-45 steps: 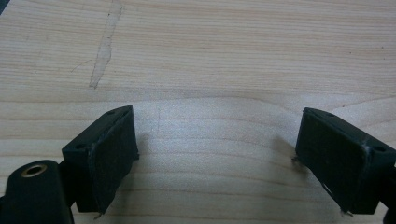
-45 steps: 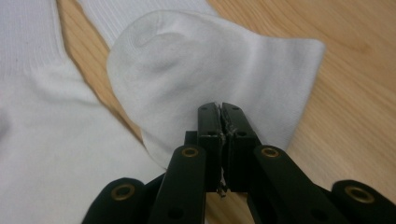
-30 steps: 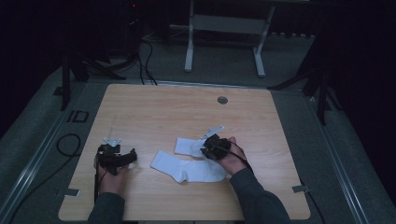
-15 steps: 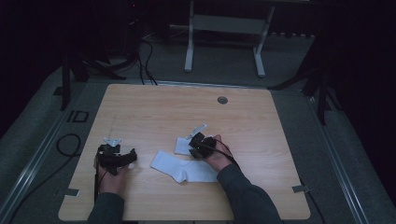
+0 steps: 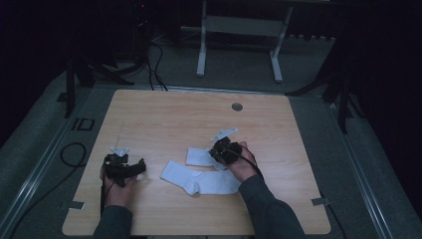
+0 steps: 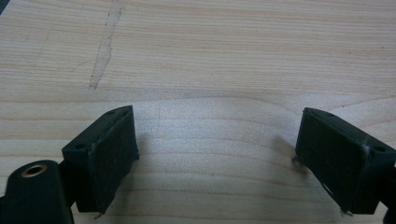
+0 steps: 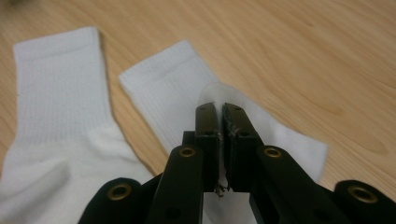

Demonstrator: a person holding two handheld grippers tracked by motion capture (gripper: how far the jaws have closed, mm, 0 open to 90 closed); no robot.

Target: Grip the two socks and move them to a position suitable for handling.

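- Pinching a fold of the nearer sock point(image 7: 187, 88), our right gripper point(image 7: 220, 108) has its jaws clamped together on the white fabric; we should lift gently so the fold doesn't slip.
- Both socks lie near the table's point(image 5: 164, 114) front edge, the second sock point(image 5: 199, 179) just beside.
- Our left gripper point(image 5: 124, 168), jaws wide apart over bare wood toward the front-left corner, could pin it.

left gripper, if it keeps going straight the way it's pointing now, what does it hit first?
Probably nothing but bare table: the left gripper has its jaws wide open with only wood grain and a pale scuff ahead. In the high view the socks lie off to its side, though depth is unclear.
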